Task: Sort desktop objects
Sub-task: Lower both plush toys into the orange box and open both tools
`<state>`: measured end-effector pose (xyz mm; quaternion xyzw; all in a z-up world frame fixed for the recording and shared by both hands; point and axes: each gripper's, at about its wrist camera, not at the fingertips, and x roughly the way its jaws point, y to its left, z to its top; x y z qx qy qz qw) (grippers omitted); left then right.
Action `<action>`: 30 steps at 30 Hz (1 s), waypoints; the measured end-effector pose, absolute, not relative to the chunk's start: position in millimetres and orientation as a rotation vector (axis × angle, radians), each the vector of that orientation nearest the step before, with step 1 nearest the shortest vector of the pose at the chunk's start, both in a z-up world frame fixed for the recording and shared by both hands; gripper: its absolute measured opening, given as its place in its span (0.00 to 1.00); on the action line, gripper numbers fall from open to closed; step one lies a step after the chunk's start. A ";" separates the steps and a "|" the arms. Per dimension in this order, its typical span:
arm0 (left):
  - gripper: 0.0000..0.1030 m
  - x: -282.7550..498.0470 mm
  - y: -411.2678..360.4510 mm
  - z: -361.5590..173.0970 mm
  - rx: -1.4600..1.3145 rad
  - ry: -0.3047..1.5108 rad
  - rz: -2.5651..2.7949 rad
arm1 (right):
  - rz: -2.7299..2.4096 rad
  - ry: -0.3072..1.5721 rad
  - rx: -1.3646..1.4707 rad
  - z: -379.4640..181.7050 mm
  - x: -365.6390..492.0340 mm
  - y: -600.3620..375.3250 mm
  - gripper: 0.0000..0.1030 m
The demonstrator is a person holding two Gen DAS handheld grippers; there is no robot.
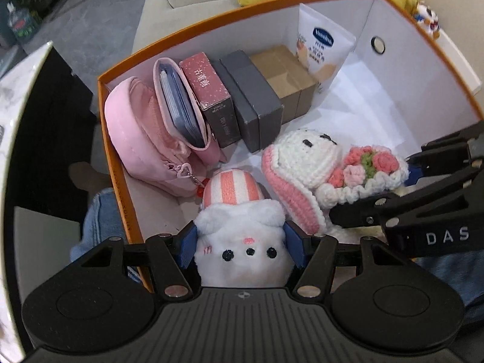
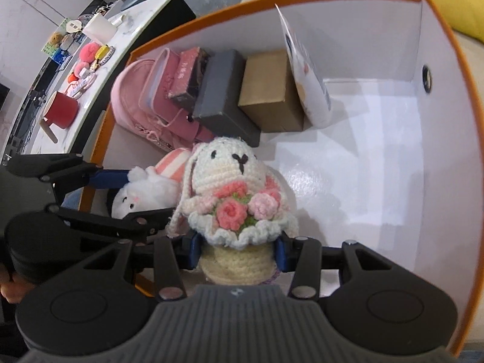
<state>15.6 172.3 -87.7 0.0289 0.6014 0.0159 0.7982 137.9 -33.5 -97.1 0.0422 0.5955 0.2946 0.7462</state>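
Orange-rimmed box [image 1: 121, 157] lies below both tools. The left tool [image 1: 240, 242] clamps a white plush [image 1: 242, 242] by the near-left wall; the right tool [image 2: 237, 251] clamps a crochet bunny [image 2: 230, 175] beside it. Bare floor lies toward the right wall, nearer the right tool.

Fluffy plush toy [image 1: 242, 242], knitted yarn bunny [image 2: 230, 181], glossy white-lined cardboard box [image 2: 393, 60], soft pink cloth pouch [image 1: 133, 133]

Orange-rimmed white box [image 1: 423, 69]; pink-and-white-striped plush [image 1: 239, 230]; white, pink-flowered crochet bunny [image 2: 233, 187].
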 end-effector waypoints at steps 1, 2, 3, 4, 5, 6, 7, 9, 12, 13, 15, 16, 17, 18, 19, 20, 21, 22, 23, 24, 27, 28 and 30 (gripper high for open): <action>0.68 14.3 171.2 -89.1 0.077 1.291 0.033 | 0.644 1.312 0.099 -100.1 138.9 -33.2 0.46; 0.68 13.8 168.5 -88.5 0.095 1.290 0.031 | 0.645 1.318 0.104 -102.4 139.1 -33.8 0.46; 0.69 12.6 166.6 -89.2 0.112 1.288 0.031 | 0.649 1.324 0.104 -104.8 139.0 -33.7 0.46; 0.69 11.6 165.0 -89.6 0.124 1.287 0.027 | 0.654 1.327 0.102 -105.6 138.2 -33.7 0.46; 0.69 10.7 164.1 -89.8 0.132 1.284 0.023 | 0.658 1.326 0.099 -106.9 137.5 -33.8 0.47; 0.69 9.5 164.0 -89.4 0.136 1.279 0.020 | 0.661 1.324 0.096 -107.5 137.0 -34.3 0.47; 0.70 8.3 164.1 -88.7 0.137 1.272 0.018 | 0.665 1.320 0.094 -107.4 136.5 -34.5 0.47; 0.71 6.6 164.3 -87.4 0.134 1.257 0.014 | 0.670 1.315 0.090 -106.6 136.6 -35.0 0.49; 0.71 1.8 165.5 -83.7 0.120 1.235 0.006 | 0.673 1.300 0.064 -104.3 135.2 -34.3 0.49; 0.71 -0.2 167.6 -81.4 0.109 1.230 0.005 | 0.674 1.297 0.056 -103.7 134.9 -33.8 0.50; 0.71 0.1 172.5 -76.9 0.087 1.223 0.004 | 0.680 1.290 0.041 -102.7 133.8 -33.4 0.51; 0.71 -1.2 175.4 -73.6 0.075 1.216 0.004 | 0.683 1.286 0.035 -102.1 133.4 -32.7 0.52; 0.71 -1.1 176.7 -71.6 0.069 1.210 0.001 | 0.689 1.284 0.030 -100.8 132.9 -32.2 0.55; 0.71 -3.8 178.8 -67.5 0.061 1.199 -0.004 | 0.695 1.283 0.025 -99.5 132.2 -31.4 0.55; 0.71 -7.8 181.9 -62.2 0.048 1.180 -0.006 | 0.702 1.279 0.017 -97.4 131.2 -30.8 0.55; 0.71 -10.7 183.8 -58.7 0.038 1.164 -0.007 | 0.704 1.274 0.005 -95.3 130.2 -30.0 0.55; 0.71 -14.3 186.1 -53.0 0.027 1.145 -0.006 | 0.706 1.267 -0.010 -92.7 129.0 -29.0 0.55; 0.71 -19.1 189.0 -46.4 0.014 1.120 -0.005 | 0.707 1.260 -0.020 -90.3 128.3 -28.3 0.55; 0.71 -23.7 191.5 -40.0 0.005 1.098 -0.007 | 0.707 1.257 -0.026 -88.2 127.8 -28.1 0.54; 0.71 -26.0 194.0 -35.3 -0.001 1.079 -0.006 | 0.708 1.260 -0.026 -86.8 127.8 -28.2 0.54; 0.69 -33.6 199.5 -24.4 -0.015 1.040 0.015 | 0.710 1.265 -0.020 -85.4 127.9 -27.7 0.47; 0.64 -34.5 200.3 -22.8 -0.023 1.035 0.019 | 0.713 1.266 -0.017 -85.9 127.6 -27.1 0.47; 0.60 -36.3 204.2 -19.7 -0.038 1.036 0.025 | 0.713 1.272 -0.003 -87.1 127.5 -25.2 0.45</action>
